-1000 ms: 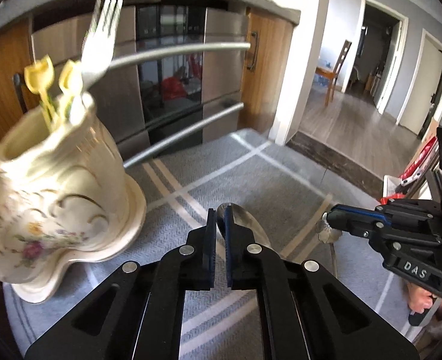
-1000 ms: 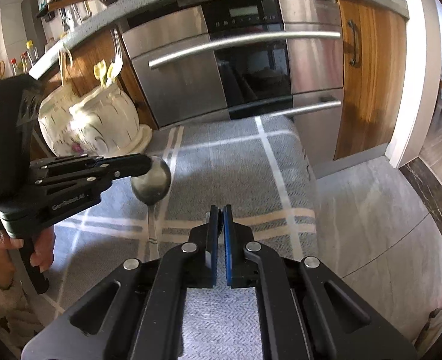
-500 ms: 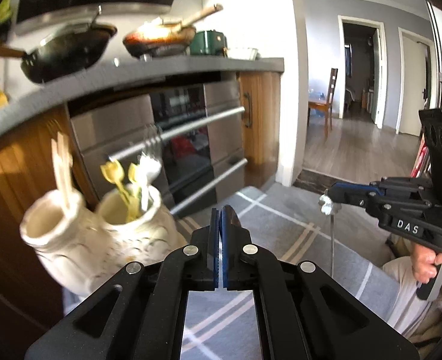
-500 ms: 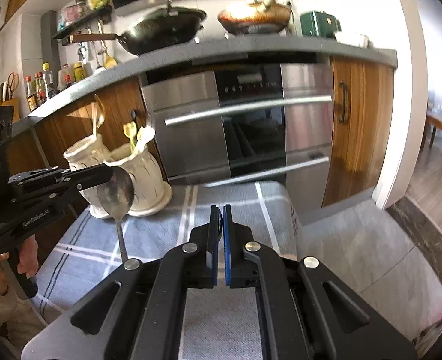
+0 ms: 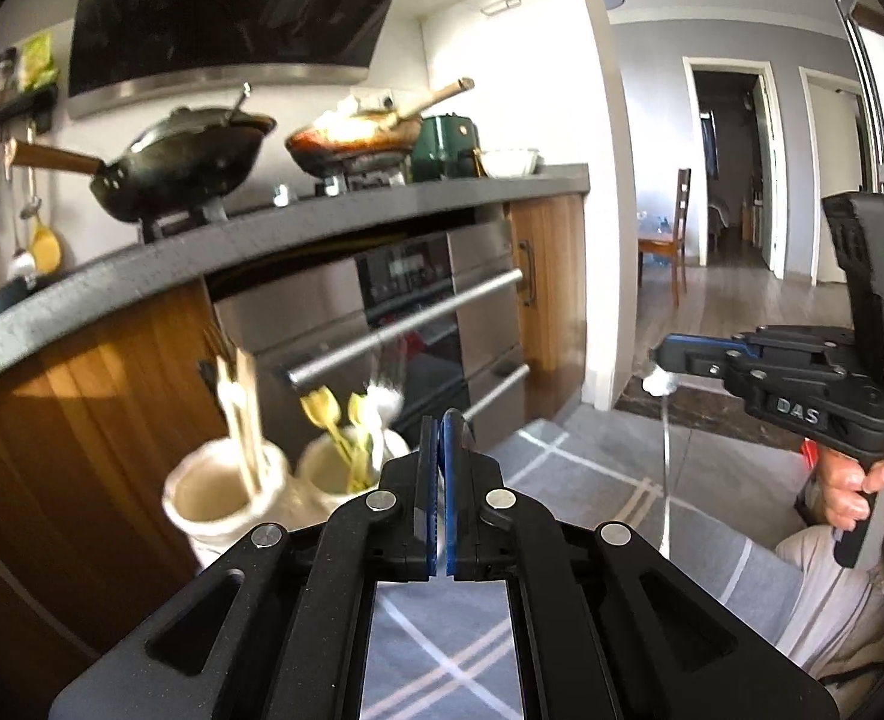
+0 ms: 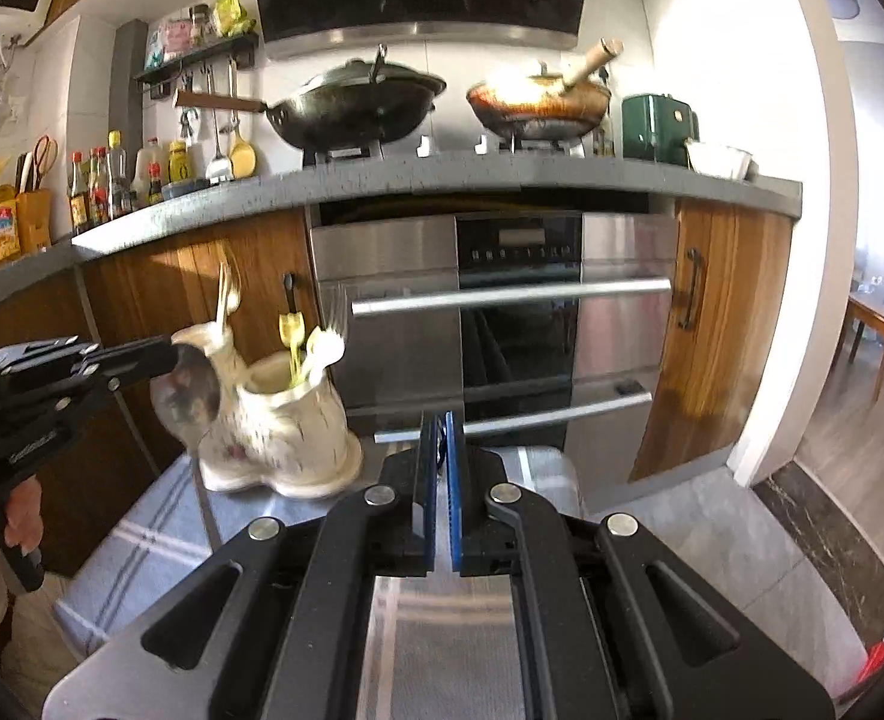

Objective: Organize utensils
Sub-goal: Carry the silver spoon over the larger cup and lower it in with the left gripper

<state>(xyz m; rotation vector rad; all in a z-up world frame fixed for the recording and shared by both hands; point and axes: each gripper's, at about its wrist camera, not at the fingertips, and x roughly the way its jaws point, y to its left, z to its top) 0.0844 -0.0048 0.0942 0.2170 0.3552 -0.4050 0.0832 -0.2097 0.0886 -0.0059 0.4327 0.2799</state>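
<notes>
A cream floral ceramic holder (image 6: 286,420) with two openings stands on the grey checked cloth (image 6: 142,540); it also shows in the left wrist view (image 5: 226,498). It holds yellow utensils (image 6: 292,336), a fork (image 6: 334,306) and wooden sticks (image 5: 244,414). My left gripper (image 5: 440,432) is shut on a metal spoon (image 6: 187,399) by its bowl, raised beside the holder. My right gripper (image 6: 440,426) is shut on another metal utensil (image 5: 663,438) that hangs down from its tips (image 5: 661,354).
A steel oven (image 6: 502,312) and wooden cabinets (image 6: 718,324) stand behind the cloth. Two woks (image 6: 358,102) sit on the counter above. A doorway and chair (image 5: 676,234) lie to the right.
Both grippers have lifted and tilted upward, so the counter and woks have come into view. The spoon has risen with the left gripper to the height of the holder's rim.
</notes>
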